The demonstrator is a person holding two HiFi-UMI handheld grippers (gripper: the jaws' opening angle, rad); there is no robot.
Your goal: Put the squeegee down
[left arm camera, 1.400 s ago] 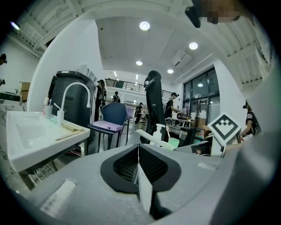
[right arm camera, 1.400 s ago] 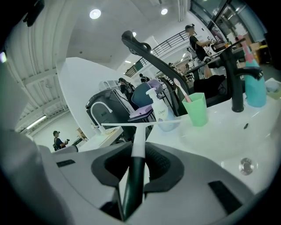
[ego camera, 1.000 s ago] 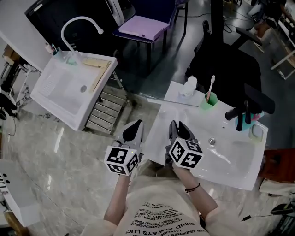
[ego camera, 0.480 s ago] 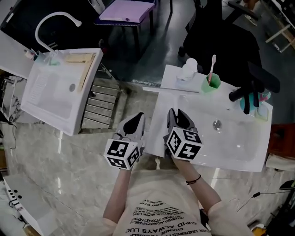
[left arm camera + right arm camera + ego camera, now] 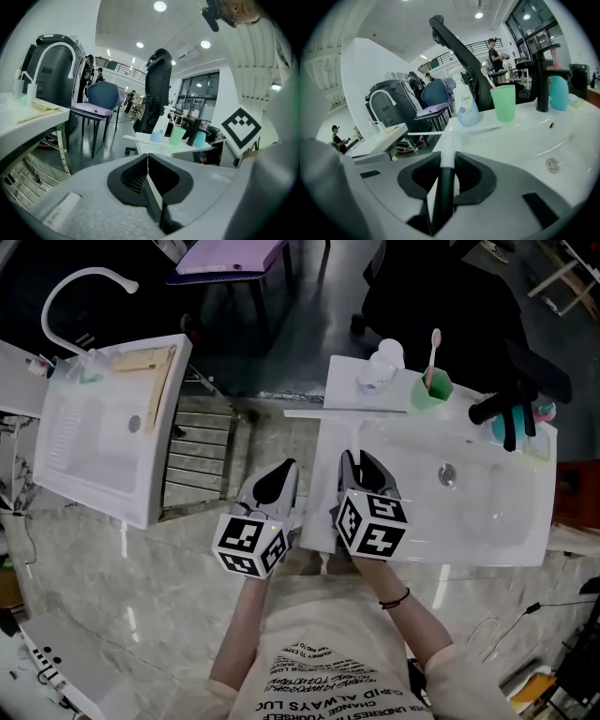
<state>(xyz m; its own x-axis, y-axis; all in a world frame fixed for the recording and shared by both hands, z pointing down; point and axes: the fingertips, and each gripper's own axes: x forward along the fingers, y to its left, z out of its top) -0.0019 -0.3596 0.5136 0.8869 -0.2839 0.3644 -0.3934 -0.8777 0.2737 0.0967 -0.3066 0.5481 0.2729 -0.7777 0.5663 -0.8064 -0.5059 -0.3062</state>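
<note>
A squeegee, with a black grip and a white shaft (image 5: 448,151), is held in my right gripper (image 5: 446,168), whose jaws are shut on its handle. Its long white blade (image 5: 349,411) lies crosswise over the back left corner of the white sink (image 5: 487,531); I cannot tell whether it touches the rim. In the head view my right gripper (image 5: 361,468) hangs over the sink's left edge. My left gripper (image 5: 278,481) is beside it, left of the sink and over the floor. Its jaws (image 5: 148,161) are pressed together with nothing between them.
Behind the blade stand a soap bottle (image 5: 380,367) and a green cup with a toothbrush (image 5: 431,385). A black tap (image 5: 511,404) and a teal cup (image 5: 528,432) stand at the sink's back right. A second white sink (image 5: 103,442) is at the left, with a purple chair (image 5: 225,257) beyond.
Both grippers have sunk a little toward the sink, the right still gripping the squeegee. The head camera has shifted, so both sinks sit higher in the picture.
</note>
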